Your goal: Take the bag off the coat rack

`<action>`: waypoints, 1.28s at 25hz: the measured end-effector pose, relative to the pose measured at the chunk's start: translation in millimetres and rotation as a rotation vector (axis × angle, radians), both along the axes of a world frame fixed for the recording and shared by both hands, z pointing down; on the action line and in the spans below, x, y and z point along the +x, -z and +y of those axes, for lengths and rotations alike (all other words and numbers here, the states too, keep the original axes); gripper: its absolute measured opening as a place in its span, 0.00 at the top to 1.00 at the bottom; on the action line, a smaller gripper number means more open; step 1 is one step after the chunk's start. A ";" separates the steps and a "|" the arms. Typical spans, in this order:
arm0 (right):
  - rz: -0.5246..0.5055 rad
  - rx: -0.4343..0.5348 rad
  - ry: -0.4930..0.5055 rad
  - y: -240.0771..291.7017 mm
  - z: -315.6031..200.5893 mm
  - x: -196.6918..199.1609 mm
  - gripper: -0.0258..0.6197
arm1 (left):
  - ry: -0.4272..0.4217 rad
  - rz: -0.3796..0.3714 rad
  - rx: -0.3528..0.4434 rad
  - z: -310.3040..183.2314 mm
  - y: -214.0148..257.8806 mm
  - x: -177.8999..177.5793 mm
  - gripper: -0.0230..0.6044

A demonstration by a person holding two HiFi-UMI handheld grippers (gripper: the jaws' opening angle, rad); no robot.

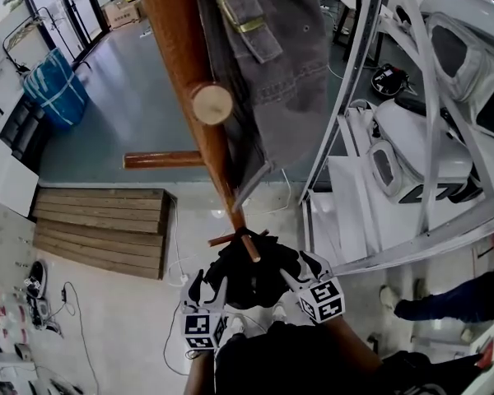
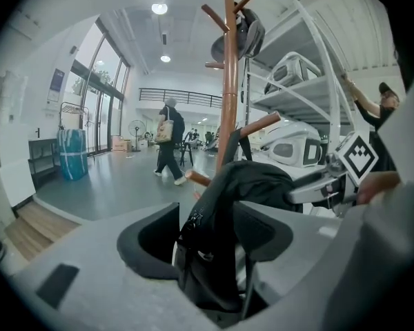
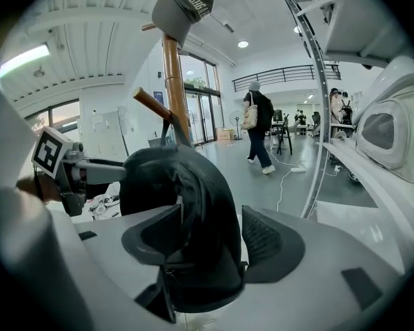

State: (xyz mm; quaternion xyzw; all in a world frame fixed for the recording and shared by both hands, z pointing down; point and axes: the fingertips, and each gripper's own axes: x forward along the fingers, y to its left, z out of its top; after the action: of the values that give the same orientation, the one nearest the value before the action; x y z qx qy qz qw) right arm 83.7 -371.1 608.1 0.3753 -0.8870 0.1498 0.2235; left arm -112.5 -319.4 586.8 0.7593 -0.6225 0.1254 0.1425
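Observation:
A black bag point(image 1: 251, 280) hangs low on the brown wooden coat rack point(image 1: 181, 56), draped over a short peg point(image 1: 249, 245). My left gripper point(image 1: 207, 290) is at the bag's left side and my right gripper point(image 1: 300, 271) at its right. In the left gripper view the bag point(image 2: 228, 205) lies between the wide-spread jaws of the left gripper point(image 2: 210, 247). In the right gripper view the bag point(image 3: 186, 192) likewise fills the gap of the right gripper point(image 3: 210, 243), whose jaws stand wide. Neither pair of pads visibly presses on it.
A grey cap point(image 3: 183, 5) hangs at the rack's top, seen as grey fabric with brass buckles point(image 1: 272, 64). White shelving with robot shells point(image 1: 412, 138) stands close on the right. Wooden steps point(image 1: 99, 229) and a blue bundle point(image 1: 58, 89) lie left. A person point(image 2: 169, 140) walks far off.

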 end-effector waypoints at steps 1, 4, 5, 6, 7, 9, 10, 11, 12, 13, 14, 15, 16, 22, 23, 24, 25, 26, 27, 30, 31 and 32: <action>0.001 -0.002 0.002 -1.1 -0.6 -0.6 0.58 | -0.002 0.001 -0.005 -0.7 -1.8 0.3 0.57; 0.002 -0.009 0.009 -4.4 -2.0 -3.2 0.58 | -0.008 0.000 -0.014 -3.1 -6.0 0.9 0.57; 0.003 -0.011 0.011 -5.3 -2.3 -4.4 0.58 | -0.011 0.000 -0.018 -4.0 -7.2 0.9 0.57; 0.005 -0.013 0.013 -6.2 -2.6 -5.6 0.58 | -0.013 -0.002 -0.025 -4.7 -9.2 0.8 0.57; 0.009 -0.013 0.014 -6.9 -2.8 -6.7 0.58 | -0.014 -0.004 -0.037 -5.2 -12.2 0.5 0.57; 0.018 -0.014 0.015 -8.2 -3.8 -7.9 0.58 | -0.011 -0.012 -0.066 -6.5 -19.2 0.2 0.57; 0.023 -0.014 0.012 -8.7 -4.8 -7.9 0.58 | -0.010 -0.017 -0.078 -7.1 -22.5 0.2 0.57; 0.029 -0.012 0.006 -9.3 -6.2 -7.3 0.58 | -0.007 -0.022 -0.083 -7.7 -24.7 0.3 0.57; 0.036 -0.009 -0.001 -10.1 -7.6 -6.1 0.58 | -0.003 -0.026 -0.082 -8.0 -25.7 -0.2 0.57; 0.043 -0.006 -0.009 -10.9 -8.7 -4.6 0.58 | 0.003 -0.029 -0.078 -8.0 -25.9 -1.1 0.59; 0.047 -0.005 -0.015 -11.6 -9.2 -3.3 0.59 | 0.007 -0.029 -0.075 -7.8 -25.9 -2.2 0.64; 0.049 -0.005 -0.019 -12.0 -9.4 -2.6 0.60 | 0.008 -0.027 -0.073 -7.5 -25.9 -3.1 0.66; 0.048 -0.005 -0.022 -12.2 -9.7 -2.5 0.60 | 0.007 -0.025 -0.072 -7.4 -26.1 -3.7 0.66; 0.060 0.003 -0.032 -12.6 -12.2 -2.5 0.64 | -0.006 -0.024 -0.064 -9.0 -26.0 -4.3 0.68; 0.062 0.002 -0.032 -12.8 -12.3 -1.6 0.64 | -0.010 -0.023 -0.063 -9.1 -25.9 -3.8 0.69; 0.065 0.000 -0.034 -12.9 -12.4 -0.6 0.66 | -0.015 -0.019 -0.061 -9.1 -25.9 -3.2 0.69; 0.067 0.000 -0.036 -13.0 -12.6 0.2 0.67 | -0.020 -0.016 -0.059 -9.0 -25.9 -2.8 0.69; 0.068 0.001 -0.040 -13.0 -12.8 0.7 0.68 | -0.026 -0.014 -0.058 -9.0 -26.1 -2.4 0.70; 0.069 0.004 -0.045 -13.2 -13.0 1.2 0.70 | -0.031 -0.013 -0.058 -9.0 -26.2 -2.2 0.70; 0.070 0.009 -0.060 -13.4 -12.7 1.3 0.74 | -0.036 -0.004 -0.055 -9.0 -26.6 -2.0 0.72; 0.072 0.008 -0.063 -13.4 -12.2 1.1 0.76 | -0.035 0.007 -0.052 -8.8 -26.7 -2.0 0.72; 0.075 0.005 -0.065 -13.3 -11.8 1.0 0.78 | -0.036 0.019 -0.050 -8.5 -26.7 -1.9 0.72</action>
State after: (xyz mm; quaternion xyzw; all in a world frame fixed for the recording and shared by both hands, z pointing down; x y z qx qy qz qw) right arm 84.7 -382.9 621.4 0.4100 -0.8657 0.1405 0.2506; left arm -114.4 -327.9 613.5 0.7675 -0.6042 0.1364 0.1651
